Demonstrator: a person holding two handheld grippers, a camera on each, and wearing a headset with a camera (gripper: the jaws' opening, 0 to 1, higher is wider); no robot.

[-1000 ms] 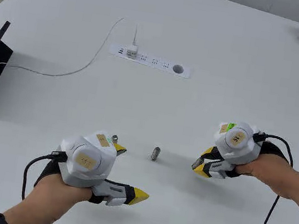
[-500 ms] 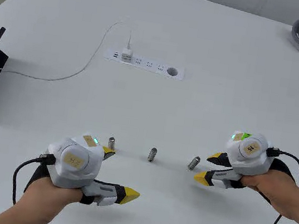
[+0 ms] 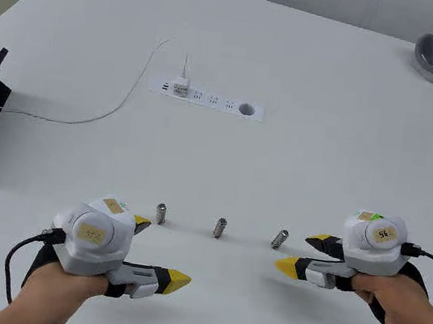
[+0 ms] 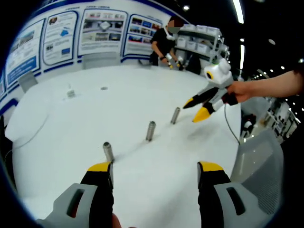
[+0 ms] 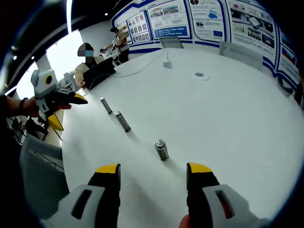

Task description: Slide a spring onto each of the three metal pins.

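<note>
On the white tabletop [image 3: 331, 106], the left pin [image 3: 161, 213], middle pin [image 3: 220, 228] and right pin [image 3: 279, 239] stand in a row, each with a spring [image 5: 162, 150] coiled around it. The left gripper [image 3: 161, 251] hovers just beside the left pin, jaws apart and empty. The right gripper [image 3: 302, 252] hovers near the right pin, jaws likewise apart and empty.

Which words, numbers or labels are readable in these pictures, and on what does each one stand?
Nothing can be quoted with certainty.
On the right gripper, a tan sticker: dark marks, perhaps two digits, too blurred to read.
On the left gripper, a tan label: faint marks, unreadable.
Wall posters, seen in both gripper views: print too small to read.
Power strip: no readable marking.
</note>
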